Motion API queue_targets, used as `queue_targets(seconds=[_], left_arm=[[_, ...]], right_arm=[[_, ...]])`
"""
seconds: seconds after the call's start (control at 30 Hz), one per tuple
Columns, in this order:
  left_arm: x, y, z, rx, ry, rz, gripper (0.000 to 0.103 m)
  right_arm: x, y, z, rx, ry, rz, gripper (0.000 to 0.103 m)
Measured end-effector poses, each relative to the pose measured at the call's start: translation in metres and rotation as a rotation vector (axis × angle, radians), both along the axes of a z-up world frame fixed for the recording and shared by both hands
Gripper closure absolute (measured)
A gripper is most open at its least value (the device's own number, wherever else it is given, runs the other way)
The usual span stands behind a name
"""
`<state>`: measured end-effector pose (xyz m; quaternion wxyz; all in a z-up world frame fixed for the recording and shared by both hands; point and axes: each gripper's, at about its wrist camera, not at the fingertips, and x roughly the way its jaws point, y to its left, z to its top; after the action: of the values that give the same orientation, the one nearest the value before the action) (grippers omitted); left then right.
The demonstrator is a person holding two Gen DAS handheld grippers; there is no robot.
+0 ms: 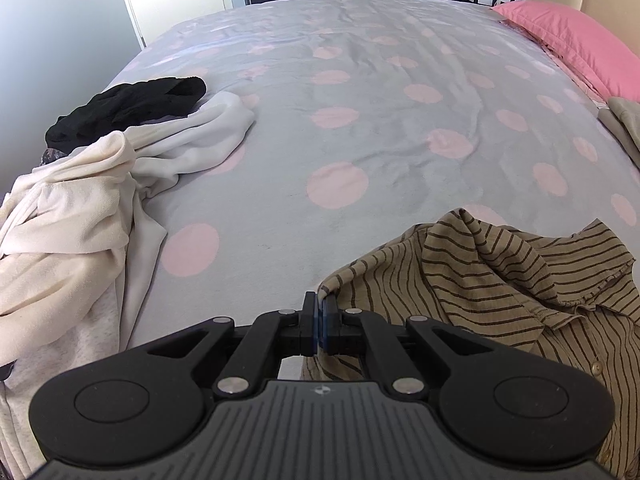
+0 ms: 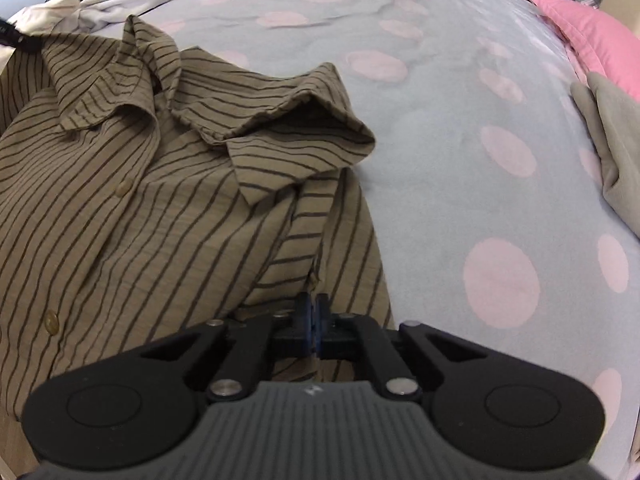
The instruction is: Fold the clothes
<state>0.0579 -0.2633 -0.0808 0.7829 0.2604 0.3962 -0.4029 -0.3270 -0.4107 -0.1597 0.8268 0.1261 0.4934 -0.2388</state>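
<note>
Left wrist view. My left gripper [image 1: 319,312] is clenched, its pads pinching an edge of the striped shirt [image 1: 500,276] where the cloth meets the bed [image 1: 360,100]. The shirt lies crumpled at the near right, collar rucked up. At the left sits a heap of cream and white clothes [image 1: 92,184], with a black garment [image 1: 132,104] behind it. A pink pillow [image 1: 576,44] lies far right, a grey-beige piece [image 1: 624,128] just below it.

Right wrist view. My right gripper [image 2: 312,316] is pressed shut over the shirt's right side; the pads seem to nip a fold of the fabric, though the contact itself is partly hidden. The shirt lies buttoned, front up, with one short sleeve [image 2: 320,120] flopped across the chest beside the collar [image 2: 120,92]. I judge it neither spread flat nor folded.

Risks, as I judge them:
- Thin pinch at the left edge: a sharp pull could slip the cloth free.
- Uneven lift between both grips would twist the body and set creases.
- The loose sleeve may tuck under and bunch.
- Dragging leftward could snag the cream heap.
</note>
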Motion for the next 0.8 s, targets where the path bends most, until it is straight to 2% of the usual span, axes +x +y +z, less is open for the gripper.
queue_targets(seconds=[0.1, 0.23, 0.37, 0.67, 0.8], left_arm=[[0.007, 0.006, 0.006, -0.023, -0.018, 0.035, 0.103], [0.018, 0.012, 0.013, -0.05, -0.044, 0.084, 0.103], [0.023, 0.012, 0.009, -0.032, -0.063, 0.095, 0.103], [0.033, 0.012, 0.001, 0.006, -0.106, 0.122, 0.103], [0.034, 0.011, -0.008, 0.039, -0.113, 0.111, 0.103]], right_arm=[[-0.01, -0.01, 0.014, -0.04, -0.039, -0.058, 0.102], [-0.032, -0.038, 0.033, -0.109, -0.076, -0.227, 0.102], [-0.046, -0.064, 0.036, -0.147, -0.053, -0.369, 0.102], [-0.05, -0.09, 0.008, -0.093, 0.039, -0.421, 0.102], [-0.048, -0.092, 0.0, -0.084, 0.054, -0.398, 0.102]])
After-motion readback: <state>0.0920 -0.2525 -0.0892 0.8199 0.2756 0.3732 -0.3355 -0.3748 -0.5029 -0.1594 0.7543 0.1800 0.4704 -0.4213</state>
